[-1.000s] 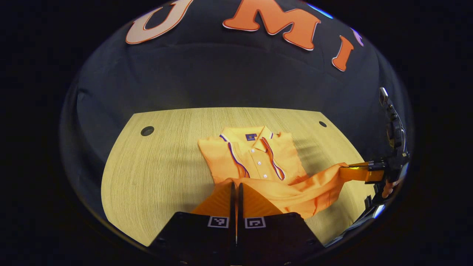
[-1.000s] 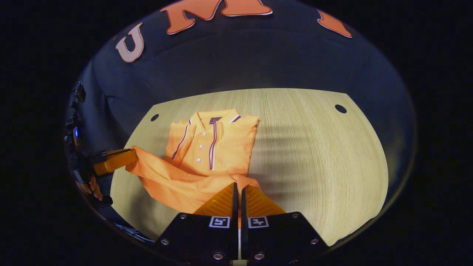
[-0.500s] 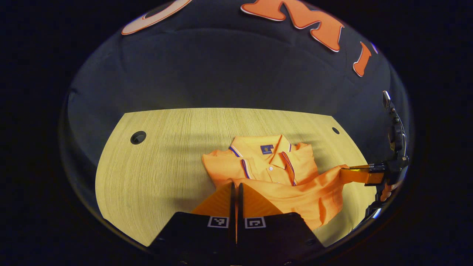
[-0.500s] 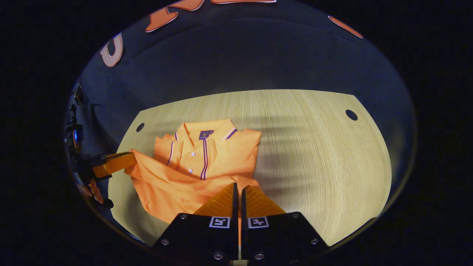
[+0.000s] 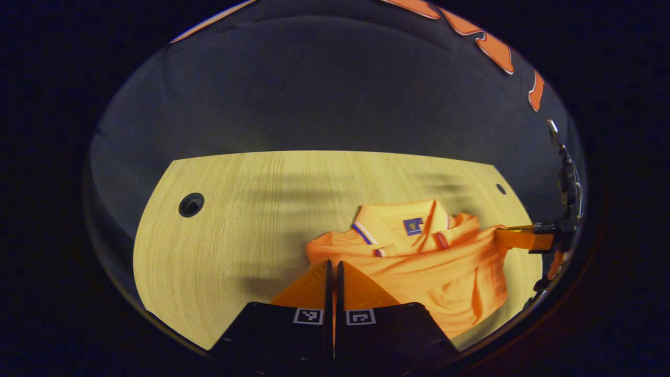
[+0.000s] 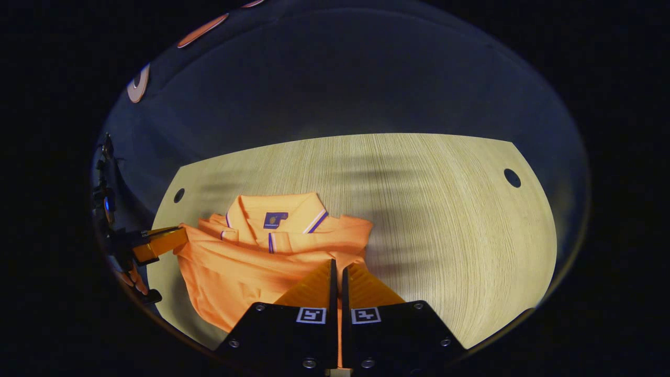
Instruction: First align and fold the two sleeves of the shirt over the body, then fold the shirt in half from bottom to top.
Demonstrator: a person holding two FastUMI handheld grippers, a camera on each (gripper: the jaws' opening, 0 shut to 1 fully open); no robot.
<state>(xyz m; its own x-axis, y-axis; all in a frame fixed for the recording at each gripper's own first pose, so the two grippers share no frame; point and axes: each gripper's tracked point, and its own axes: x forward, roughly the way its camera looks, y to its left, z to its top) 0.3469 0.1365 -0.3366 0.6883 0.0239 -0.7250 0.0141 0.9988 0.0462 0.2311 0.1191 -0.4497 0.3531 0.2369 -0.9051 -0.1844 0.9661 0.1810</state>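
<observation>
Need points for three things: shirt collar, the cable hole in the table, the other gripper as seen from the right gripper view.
shirt collar [image 6: 293, 209], right gripper view, on the flat collar band above the label.
cable hole [image 6: 512, 178], right gripper view, on its dark middle.
left gripper [image 6: 180, 235], right gripper view, between its fingertips at the hem.

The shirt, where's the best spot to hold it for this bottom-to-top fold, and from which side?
By the two bottom hem corners, coming from the near edge of the table. The shirt lies collar away, and the left gripper and right gripper each pinch a corner, carrying the hem toward the collar.
</observation>
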